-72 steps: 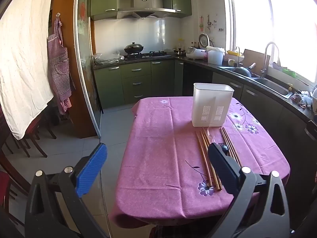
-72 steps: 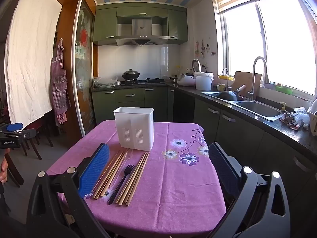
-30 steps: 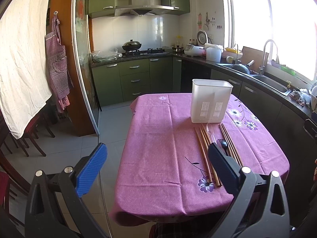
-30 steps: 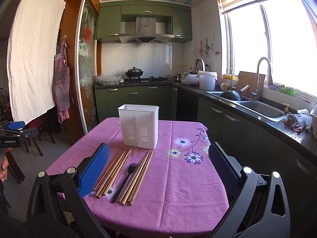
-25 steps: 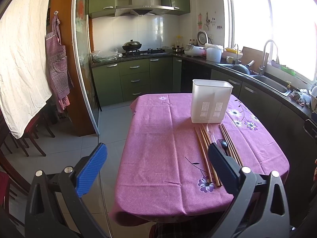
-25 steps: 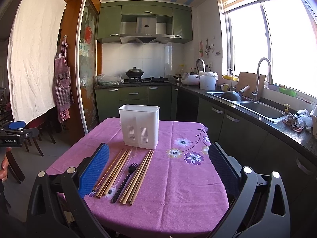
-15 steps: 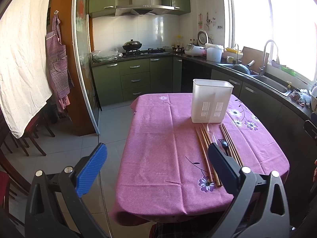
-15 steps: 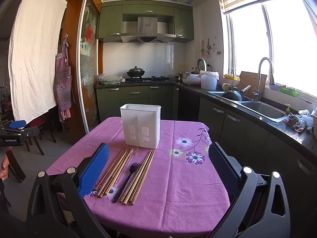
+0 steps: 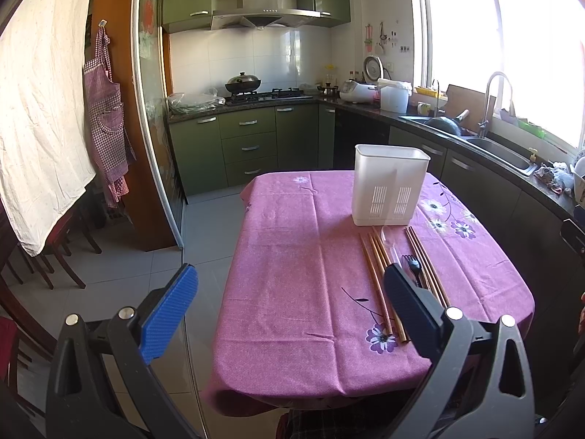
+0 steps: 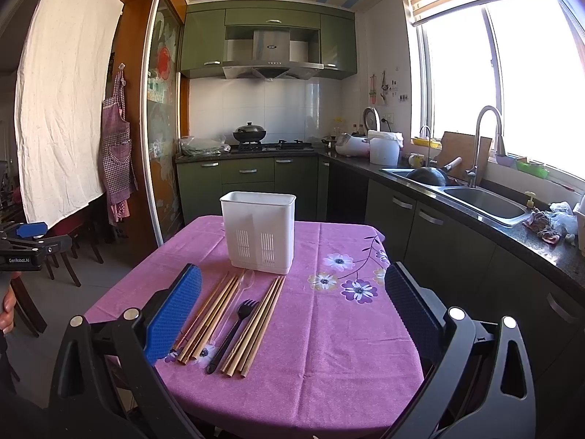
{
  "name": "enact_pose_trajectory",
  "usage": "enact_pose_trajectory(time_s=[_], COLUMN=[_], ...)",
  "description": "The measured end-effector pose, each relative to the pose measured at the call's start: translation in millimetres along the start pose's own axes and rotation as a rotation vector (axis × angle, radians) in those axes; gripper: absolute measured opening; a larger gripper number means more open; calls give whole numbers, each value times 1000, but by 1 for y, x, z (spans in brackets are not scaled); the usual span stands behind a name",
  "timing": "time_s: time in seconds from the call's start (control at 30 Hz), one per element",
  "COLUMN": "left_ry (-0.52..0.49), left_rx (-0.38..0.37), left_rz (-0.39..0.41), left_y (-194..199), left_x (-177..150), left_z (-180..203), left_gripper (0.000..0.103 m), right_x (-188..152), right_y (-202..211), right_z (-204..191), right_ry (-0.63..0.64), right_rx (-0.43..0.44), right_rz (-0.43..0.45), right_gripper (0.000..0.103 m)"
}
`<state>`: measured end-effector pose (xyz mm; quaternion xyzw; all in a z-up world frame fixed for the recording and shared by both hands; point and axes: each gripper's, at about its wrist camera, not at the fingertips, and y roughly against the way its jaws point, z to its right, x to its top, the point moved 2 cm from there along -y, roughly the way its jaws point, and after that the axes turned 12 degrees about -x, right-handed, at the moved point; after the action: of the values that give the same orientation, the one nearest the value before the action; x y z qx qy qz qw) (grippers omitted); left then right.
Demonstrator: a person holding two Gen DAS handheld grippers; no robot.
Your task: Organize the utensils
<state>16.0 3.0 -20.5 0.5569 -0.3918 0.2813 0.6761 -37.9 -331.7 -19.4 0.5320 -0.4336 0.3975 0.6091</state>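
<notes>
A white slotted utensil holder (image 10: 257, 230) stands upright on the table with a purple flowered cloth (image 10: 329, 329); it also shows in the left wrist view (image 9: 389, 190). In front of it lie two bundles of wooden chopsticks (image 10: 212, 314) (image 10: 261, 320), a clear plastic spoon (image 10: 245, 281) and a black plastic fork (image 10: 234, 325). The chopsticks (image 9: 376, 274) and fork (image 9: 411, 265) also show in the left wrist view. My right gripper (image 10: 292, 307) is open and empty, held back above the table's near edge. My left gripper (image 9: 289, 305) is open and empty, left of the utensils.
Green kitchen cabinets, a stove with a wok (image 10: 249, 133) and a sink with a tap (image 10: 482, 197) line the back and right. Chairs (image 9: 55, 252) and a hanging white sheet stand at the left. The left gripper body shows at the right wrist view's left edge (image 10: 25, 245).
Both views have drifted slightly; the holder sits a little further right in the right wrist view. Both grippers stay open and empty. The utensils have not moved.
</notes>
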Motion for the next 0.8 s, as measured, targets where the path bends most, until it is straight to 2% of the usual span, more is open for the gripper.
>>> enact_pose_trajectory(time_s=[0.8], left_ry=[-8], left_rx=[-1], left_rz=[-15], left_y=[-4], left_x=[-1], left_z=[5], left_gripper=[97], right_x=[-3], right_y=[-5], right_z=[0], right_ry=[4], right_rx=[0], right_rz=[-12], right_gripper=[99])
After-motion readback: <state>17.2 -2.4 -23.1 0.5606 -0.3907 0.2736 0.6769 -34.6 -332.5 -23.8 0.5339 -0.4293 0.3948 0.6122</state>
